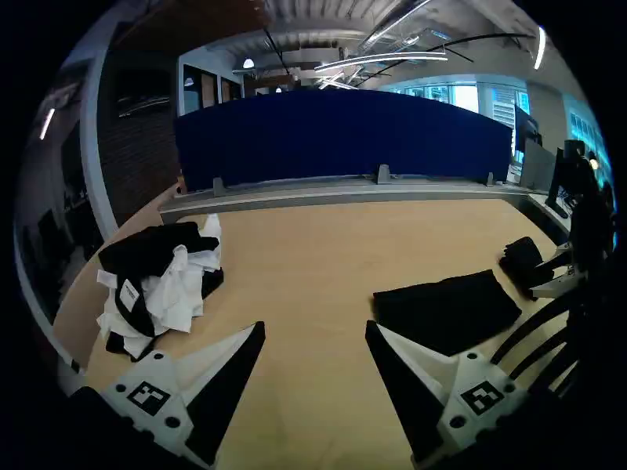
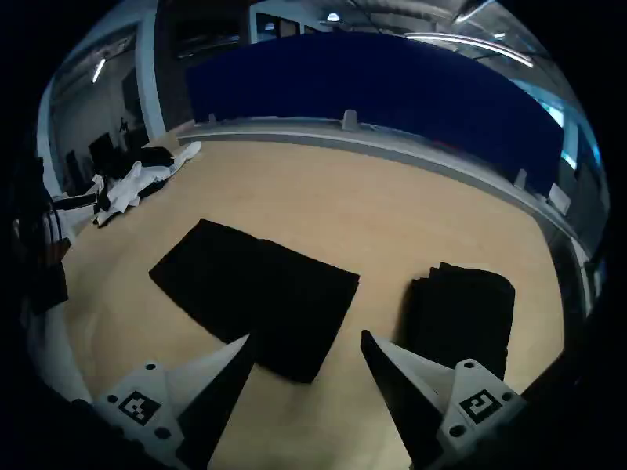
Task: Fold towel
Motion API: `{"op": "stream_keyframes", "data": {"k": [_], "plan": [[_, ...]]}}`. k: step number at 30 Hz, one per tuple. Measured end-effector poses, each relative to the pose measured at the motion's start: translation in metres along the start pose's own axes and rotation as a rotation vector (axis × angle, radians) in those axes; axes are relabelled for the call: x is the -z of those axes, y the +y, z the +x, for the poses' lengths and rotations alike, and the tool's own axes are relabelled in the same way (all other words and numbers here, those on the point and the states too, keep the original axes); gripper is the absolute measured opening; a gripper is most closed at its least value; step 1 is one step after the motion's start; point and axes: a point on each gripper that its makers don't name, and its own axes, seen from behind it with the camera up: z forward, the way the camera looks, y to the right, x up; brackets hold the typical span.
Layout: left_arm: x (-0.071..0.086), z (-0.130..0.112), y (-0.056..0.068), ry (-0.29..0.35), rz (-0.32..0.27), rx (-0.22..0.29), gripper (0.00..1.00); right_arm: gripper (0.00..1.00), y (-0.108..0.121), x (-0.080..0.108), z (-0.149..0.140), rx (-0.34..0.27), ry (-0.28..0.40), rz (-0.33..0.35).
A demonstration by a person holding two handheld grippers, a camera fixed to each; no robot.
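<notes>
A black towel (image 2: 255, 294) lies flat on the wooden table, folded into a rectangle; in the left gripper view the same towel (image 1: 445, 309) lies to the right. My right gripper (image 2: 307, 348) hovers open just above the towel's near edge, nothing between its fingers. My left gripper (image 1: 315, 337) is open over bare table, left of the towel and apart from it.
A stack of folded black towels (image 2: 462, 313) sits right of the flat one, also seen as a dark bundle (image 1: 523, 262). A heap of black and white cloths (image 1: 161, 286) lies at the table's left. A blue divider (image 1: 345, 133) runs along the far edge.
</notes>
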Motion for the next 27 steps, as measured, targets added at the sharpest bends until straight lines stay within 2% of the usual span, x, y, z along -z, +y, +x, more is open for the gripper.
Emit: {"op": "stream_keyframes", "data": {"k": [12,21,27], "plan": [[0.037,-0.018,-0.014,-0.008,0.012,-0.012,0.95,1.0,-0.012,-0.004,-0.027,0.099,-0.082,0.08],[0.061,-0.027,-0.023,-0.018,0.012,-0.01,0.95,1.0,-0.014,-0.008,-0.044,0.155,-0.139,0.126],[0.073,-0.034,-0.029,-0.032,0.017,-0.022,0.95,1.0,-0.011,-0.01,-0.053,0.188,-0.179,0.135]]}}
